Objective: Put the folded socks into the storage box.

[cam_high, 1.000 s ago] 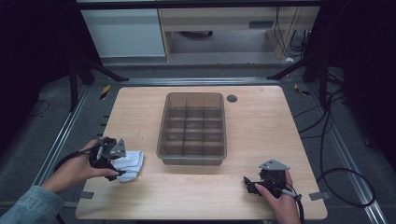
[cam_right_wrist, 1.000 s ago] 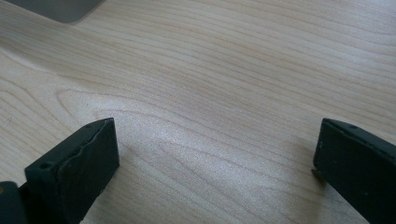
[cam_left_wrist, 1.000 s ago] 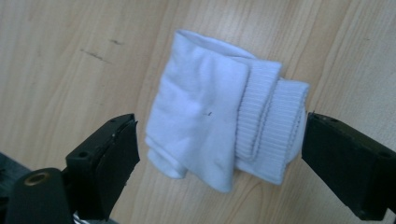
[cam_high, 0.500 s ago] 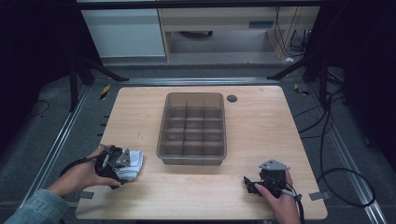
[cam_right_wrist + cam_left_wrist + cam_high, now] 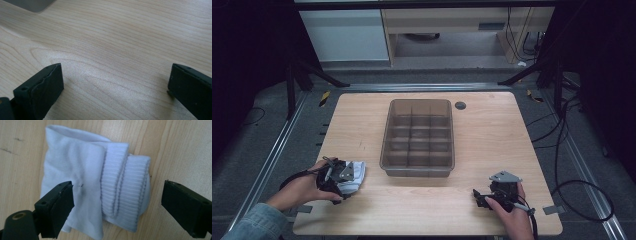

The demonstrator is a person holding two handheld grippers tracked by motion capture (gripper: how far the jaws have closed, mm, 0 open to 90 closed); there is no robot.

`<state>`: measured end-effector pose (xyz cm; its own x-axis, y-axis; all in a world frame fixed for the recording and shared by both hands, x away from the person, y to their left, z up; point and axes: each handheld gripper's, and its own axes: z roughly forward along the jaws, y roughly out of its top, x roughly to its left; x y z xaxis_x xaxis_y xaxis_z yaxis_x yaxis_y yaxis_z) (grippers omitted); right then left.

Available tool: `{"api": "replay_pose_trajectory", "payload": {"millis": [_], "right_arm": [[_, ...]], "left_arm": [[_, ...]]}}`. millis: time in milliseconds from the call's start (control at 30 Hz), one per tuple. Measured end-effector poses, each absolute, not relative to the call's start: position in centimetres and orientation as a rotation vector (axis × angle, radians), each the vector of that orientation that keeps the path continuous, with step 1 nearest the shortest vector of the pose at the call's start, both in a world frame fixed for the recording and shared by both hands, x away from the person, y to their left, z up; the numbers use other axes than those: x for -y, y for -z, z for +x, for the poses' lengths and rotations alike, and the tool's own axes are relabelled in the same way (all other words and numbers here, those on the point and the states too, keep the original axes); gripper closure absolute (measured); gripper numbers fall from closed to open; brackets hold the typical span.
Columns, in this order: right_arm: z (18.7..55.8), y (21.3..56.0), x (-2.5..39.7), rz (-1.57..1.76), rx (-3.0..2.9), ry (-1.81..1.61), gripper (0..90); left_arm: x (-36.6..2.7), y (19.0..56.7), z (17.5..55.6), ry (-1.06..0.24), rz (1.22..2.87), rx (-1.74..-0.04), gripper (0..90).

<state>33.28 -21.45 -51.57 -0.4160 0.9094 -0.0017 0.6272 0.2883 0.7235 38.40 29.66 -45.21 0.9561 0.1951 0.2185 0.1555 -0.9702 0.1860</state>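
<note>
**Operator:** With the left gripper (image 5: pixel 117 202) poised over the folded white sock (image 5: pixel 100 182), what can fail at this stage?

**Supervisor:** Its jaws stand wide apart, one on each side of the sock, and neither appears to touch the fabric. The sock lies flat on the wooden table (image 5: pixel 492 135), directly ahead of and between those jaws. The probable fault is a partial grasp: the sock is folded in layers, with the ribbed cuff (image 5: pixel 125 187) doubled over the smooth part. If the jaws close too high, they may pinch one layer only, and the fold is then likely to open during the lift. If they close off centre, the soft fabric may slip out.

**Operator:** What else stands near, and does anything obstruct the move?

**Supervisor:** A grey divided bin (image 5: pixel 418 137) stands just beyond the sock, towards the middle of the table. Its near wall rises between the sock and the compartments, so a low carry risks dragging the fabric against the rim. The compartments look small, so a loosened sock may catch on a divider.

**Operator:** And the right gripper (image 5: pixel 482 197)?

**Supervisor:** It rests well apart from the sock, jaws spread wide over bare table, holding nothing. It does not obstruct.
</note>
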Motion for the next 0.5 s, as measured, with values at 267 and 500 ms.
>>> {"api": "replay_pose_trajectory", "payload": {"millis": [267, 500], "right_arm": [[33.3, 51.6, 21.4, 1.378, -2.147, -0.918, 0.4], [33.3, 51.6, 21.4, 1.378, -2.147, -0.918, 0.3]], "left_arm": [[-29.5, 46.2, 38.6, -0.326, 2.973, -0.247, 9.7], [-29.8, 46.6, 39.1, -0.294, 2.969, -0.282, 11.0]]}}
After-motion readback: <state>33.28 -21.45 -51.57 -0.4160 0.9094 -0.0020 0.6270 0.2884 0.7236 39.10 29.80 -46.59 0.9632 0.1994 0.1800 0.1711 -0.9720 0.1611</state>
